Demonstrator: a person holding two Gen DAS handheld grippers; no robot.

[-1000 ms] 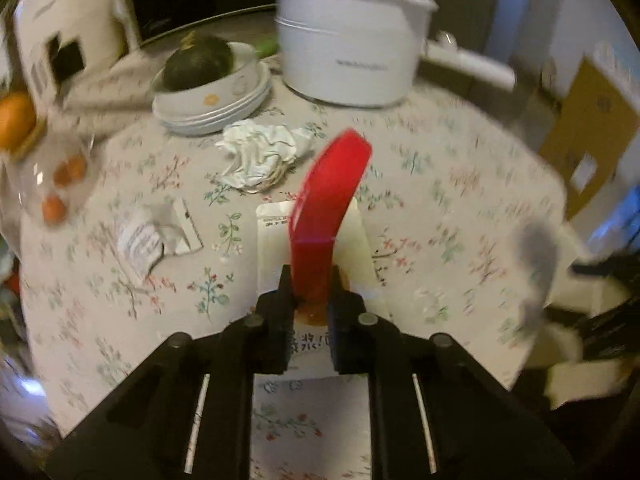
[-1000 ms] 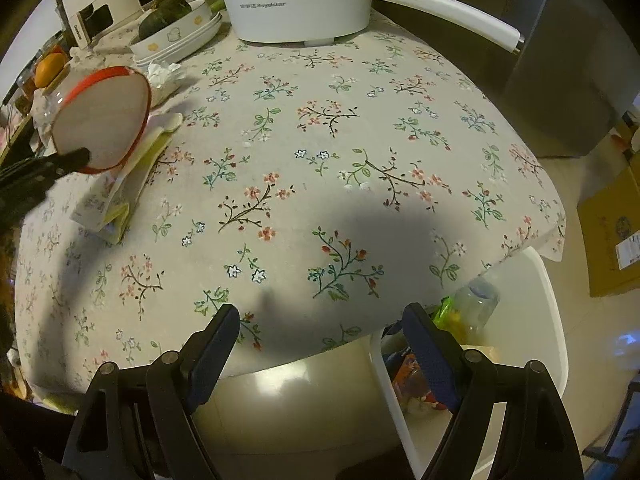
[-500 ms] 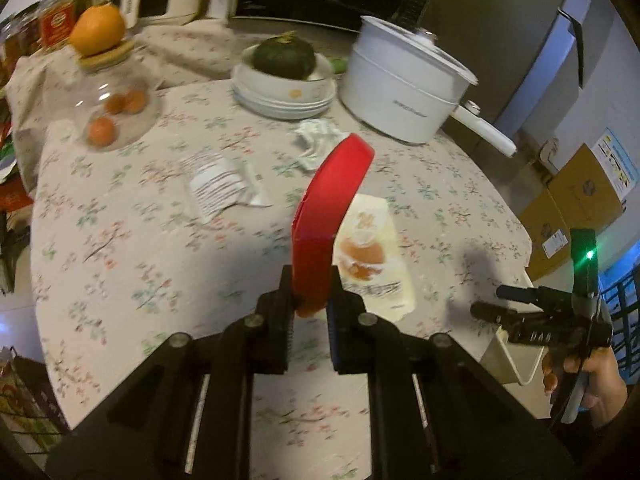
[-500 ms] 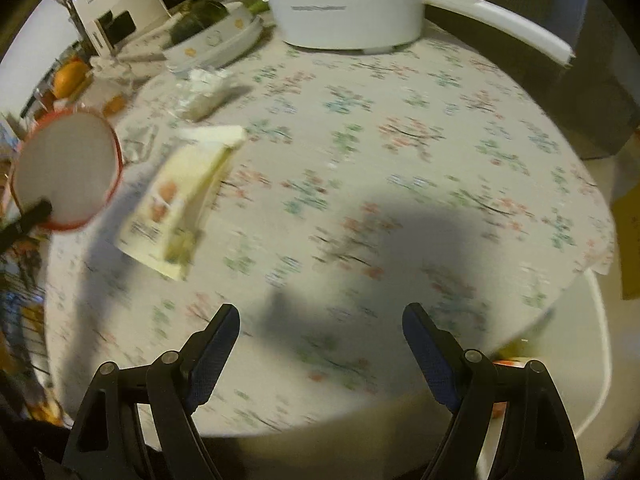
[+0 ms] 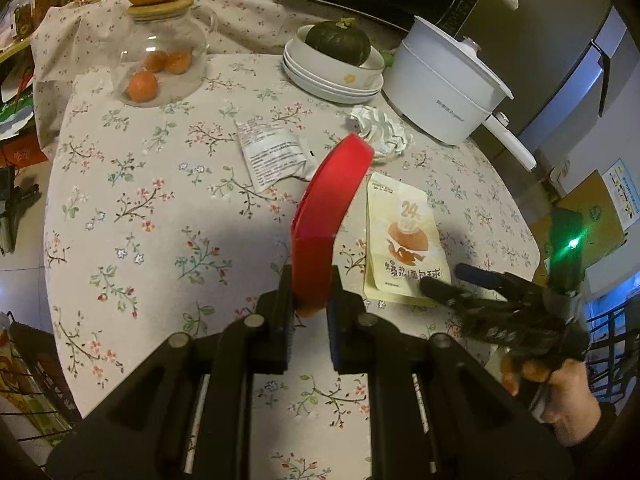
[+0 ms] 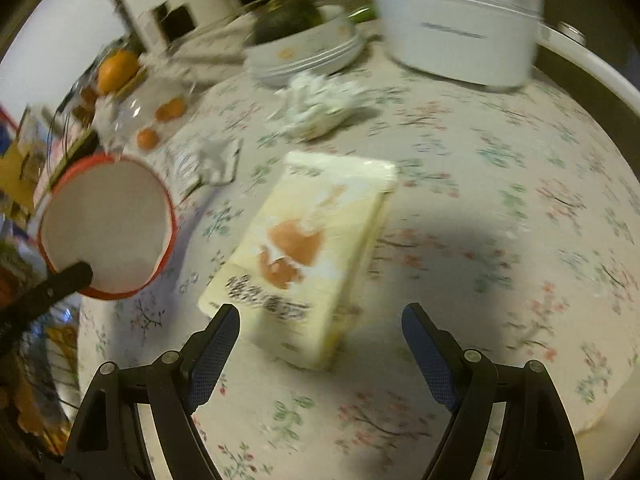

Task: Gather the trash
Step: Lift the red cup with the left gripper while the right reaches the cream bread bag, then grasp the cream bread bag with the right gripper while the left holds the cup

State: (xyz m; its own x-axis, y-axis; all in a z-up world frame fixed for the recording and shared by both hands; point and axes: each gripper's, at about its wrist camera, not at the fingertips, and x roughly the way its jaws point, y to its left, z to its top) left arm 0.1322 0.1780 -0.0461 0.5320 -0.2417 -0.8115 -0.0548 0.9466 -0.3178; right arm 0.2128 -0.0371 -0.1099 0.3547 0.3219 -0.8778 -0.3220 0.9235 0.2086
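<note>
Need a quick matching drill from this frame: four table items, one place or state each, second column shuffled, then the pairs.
Items
1. red paper bowl
2. yellow snack bag
3. crumpled white tissue
4. dark green squash

Places or states
A. sits in the stacked white bowls
B. clamped by its rim in the left gripper
C. lies flat on the tablecloth just ahead of the open right gripper
D. beside the white pot, near the bowls

Pairs: 1-B, 2-C, 3-D, 4-A
</note>
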